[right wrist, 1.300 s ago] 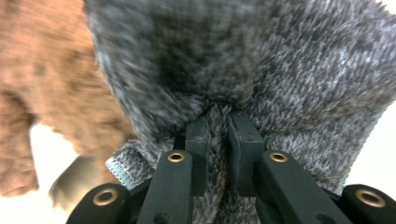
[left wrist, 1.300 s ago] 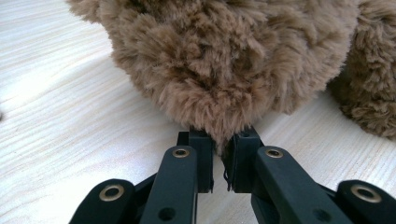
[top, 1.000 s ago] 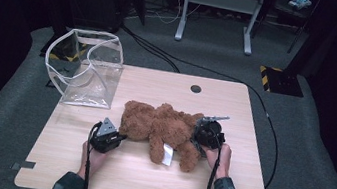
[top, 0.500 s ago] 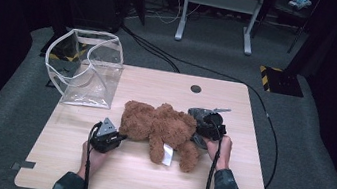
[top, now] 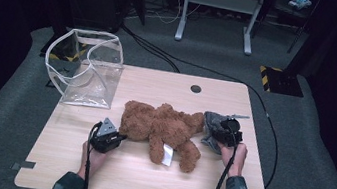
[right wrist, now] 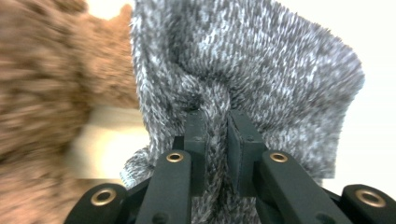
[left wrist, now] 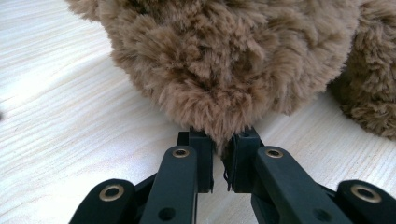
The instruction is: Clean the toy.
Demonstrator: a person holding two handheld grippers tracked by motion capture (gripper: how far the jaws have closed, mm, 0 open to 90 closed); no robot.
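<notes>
Light wooden table (top: 138,181), brown teddy bear (top: 164,127), clear plastic bag (top: 86,69)

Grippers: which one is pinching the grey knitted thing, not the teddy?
The right gripper. It pinches the grey knitted cloth; the left gripper pinches the brown teddy bear.

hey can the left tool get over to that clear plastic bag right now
Probably not yet. The left tool is shut on the teddy bear's fur, so it would drag the bear along. The table between it and the clear bag is otherwise free.
</notes>
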